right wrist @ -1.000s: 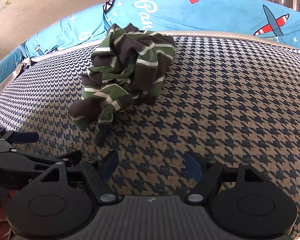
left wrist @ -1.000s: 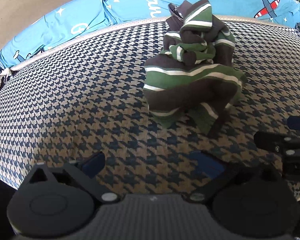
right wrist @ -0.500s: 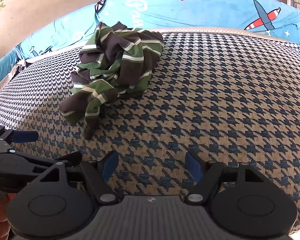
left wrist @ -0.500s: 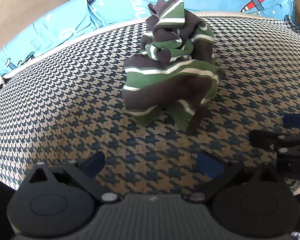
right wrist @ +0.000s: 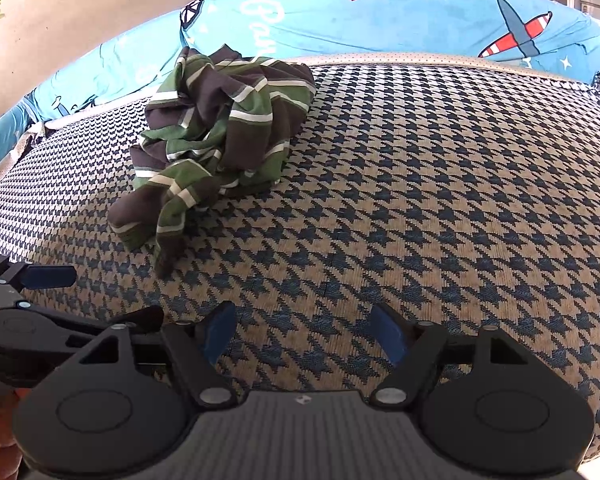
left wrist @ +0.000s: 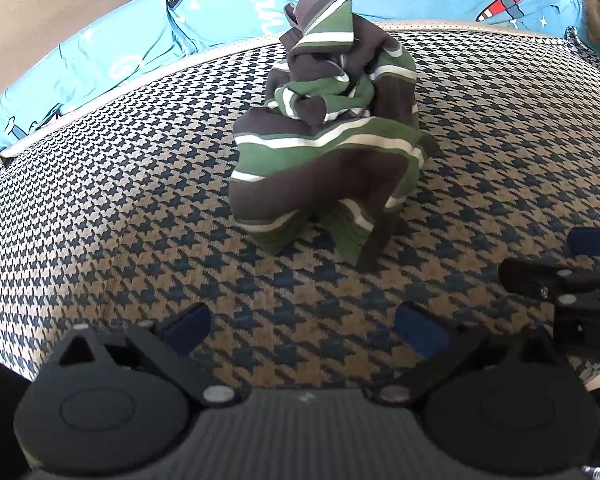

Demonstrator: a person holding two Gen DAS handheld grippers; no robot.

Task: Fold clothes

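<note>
The striped garment point(left wrist: 324, 136), in green, dark brown and white, lies crumpled in a heap toward the far edge of a houndstooth-patterned cloth surface point(right wrist: 440, 200), untouched. Behind it runs a bright blue fabric point(right wrist: 400, 16) printed with aeroplanes and stars, with a beige wall beyond. The left gripper point(left wrist: 304, 326) and right gripper point(right wrist: 303, 330) hover near the surface, fingers spread wide and empty.
</note>
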